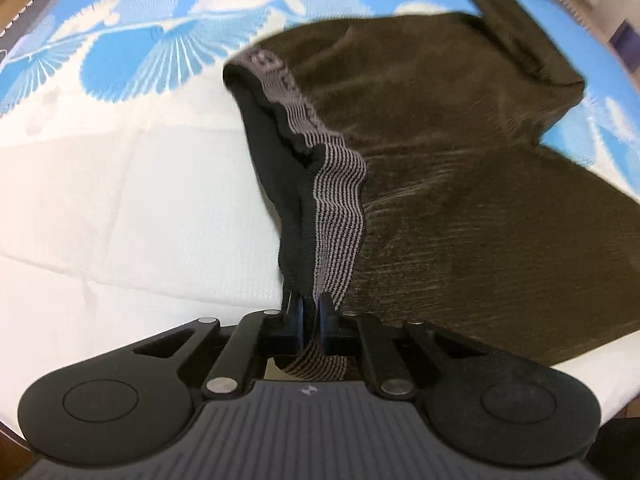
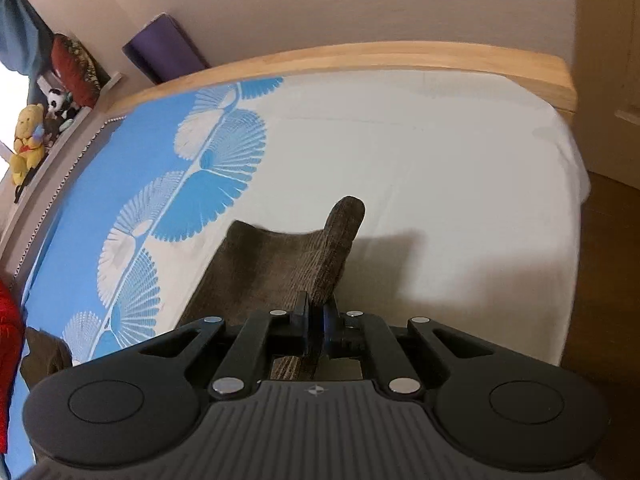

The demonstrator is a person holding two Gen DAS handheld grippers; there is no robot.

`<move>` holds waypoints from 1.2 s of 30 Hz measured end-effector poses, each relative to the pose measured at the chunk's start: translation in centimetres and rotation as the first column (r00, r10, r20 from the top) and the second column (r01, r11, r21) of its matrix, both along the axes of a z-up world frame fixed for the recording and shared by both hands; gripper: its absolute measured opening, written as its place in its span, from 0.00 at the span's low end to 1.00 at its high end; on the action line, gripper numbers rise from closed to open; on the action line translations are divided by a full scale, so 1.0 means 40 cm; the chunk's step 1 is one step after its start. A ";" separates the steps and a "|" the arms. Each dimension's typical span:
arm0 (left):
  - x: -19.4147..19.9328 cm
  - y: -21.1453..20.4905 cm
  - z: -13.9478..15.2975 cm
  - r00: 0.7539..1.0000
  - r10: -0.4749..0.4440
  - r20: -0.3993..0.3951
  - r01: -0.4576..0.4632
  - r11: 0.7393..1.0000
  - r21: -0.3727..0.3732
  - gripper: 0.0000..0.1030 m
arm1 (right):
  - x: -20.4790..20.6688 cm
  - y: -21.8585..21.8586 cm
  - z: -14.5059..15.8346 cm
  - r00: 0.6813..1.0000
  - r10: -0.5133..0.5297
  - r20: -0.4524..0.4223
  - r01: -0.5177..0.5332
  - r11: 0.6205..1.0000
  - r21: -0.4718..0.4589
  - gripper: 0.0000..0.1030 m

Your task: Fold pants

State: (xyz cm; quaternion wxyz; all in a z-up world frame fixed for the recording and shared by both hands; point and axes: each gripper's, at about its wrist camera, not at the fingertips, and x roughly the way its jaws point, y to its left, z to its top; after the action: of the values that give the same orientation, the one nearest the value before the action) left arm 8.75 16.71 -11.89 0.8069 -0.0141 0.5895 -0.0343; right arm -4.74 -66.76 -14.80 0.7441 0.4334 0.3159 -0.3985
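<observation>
2 tools pinch the pants (image 1: 460, 168): left tool (image 1: 311, 308) on the waistband (image 1: 340, 216), right tool (image 2: 316, 312) on brown cloth, ready for folding over.

What the two wrist views keep from us

The brown pants (image 1: 460, 168) are motion-blurred in the left wrist view and run off its right edge; we cannot read the lettering on the grey striped waistband (image 1: 340, 208). In the right wrist view the right hand-held gripper (image 2: 316, 320) hides most of the cloth, perhaps a leg end. The red cloth (image 2: 10, 360) is cut off at the left edge.
</observation>
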 end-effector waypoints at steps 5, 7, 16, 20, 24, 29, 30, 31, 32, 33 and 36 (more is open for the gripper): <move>-0.043 -0.010 0.013 0.997 -0.064 -0.039 0.064 0.998 -0.008 0.07 | -0.028 -0.022 -0.020 0.996 -0.036 -0.078 0.035 0.999 -0.011 0.06; -0.044 -0.020 -0.004 0.994 -0.085 -0.071 0.088 0.996 0.033 0.08 | -0.028 -0.024 -0.033 0.993 -0.030 -0.115 0.028 0.999 -0.024 0.06; -0.015 -0.054 0.069 0.993 -0.081 0.084 0.078 0.996 0.040 0.21 | 0.014 0.060 0.042 0.954 -0.055 -0.294 -0.036 0.955 -0.295 0.22; 0.013 -0.133 0.046 0.982 -0.178 0.065 0.177 0.984 0.026 0.30 | 0.059 0.131 0.107 0.988 0.087 -0.130 -0.130 0.920 -0.371 0.25; 0.030 -0.185 -0.018 0.977 -0.213 -0.015 0.213 0.974 0.078 0.30 | 0.143 0.209 0.118 0.922 0.384 0.050 -0.351 0.885 -0.307 0.30; 0.062 -0.227 0.010 0.983 -0.178 0.051 0.174 0.983 0.063 0.30 | 0.254 0.328 0.121 0.776 0.622 0.102 -0.575 0.765 -0.291 0.30; 0.070 -0.244 0.025 0.982 -0.170 0.079 0.168 0.985 0.041 0.30 | 0.274 0.352 0.132 0.753 0.651 0.099 -0.601 0.740 -0.302 0.29; 0.075 -0.263 0.037 0.981 -0.168 0.101 0.167 0.986 0.025 0.30 | 0.297 0.379 0.135 0.721 0.685 0.105 -0.629 0.710 -0.316 0.27; 0.082 -0.284 0.049 0.977 -0.170 0.131 0.170 0.985 0.010 0.26 | 0.317 0.400 0.140 0.694 0.710 0.116 -0.650 0.688 -0.324 0.18; 0.087 -0.307 0.062 0.972 -0.170 0.165 0.173 0.985 -0.003 0.22 | 0.335 0.420 0.145 0.673 0.729 0.129 -0.665 0.672 -0.326 0.09; 0.107 -0.395 0.091 0.952 -0.155 0.264 0.171 0.985 -0.039 0.18 | 0.408 0.474 0.136 0.641 0.748 0.171 -0.694 0.660 -0.288 0.06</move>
State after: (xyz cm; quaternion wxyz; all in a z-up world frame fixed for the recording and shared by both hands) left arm 13.01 0.92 -8.26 0.8709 0.0144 0.4764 -0.1202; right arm 11.58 -47.81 -9.36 0.9158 0.2461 0.3158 -0.0316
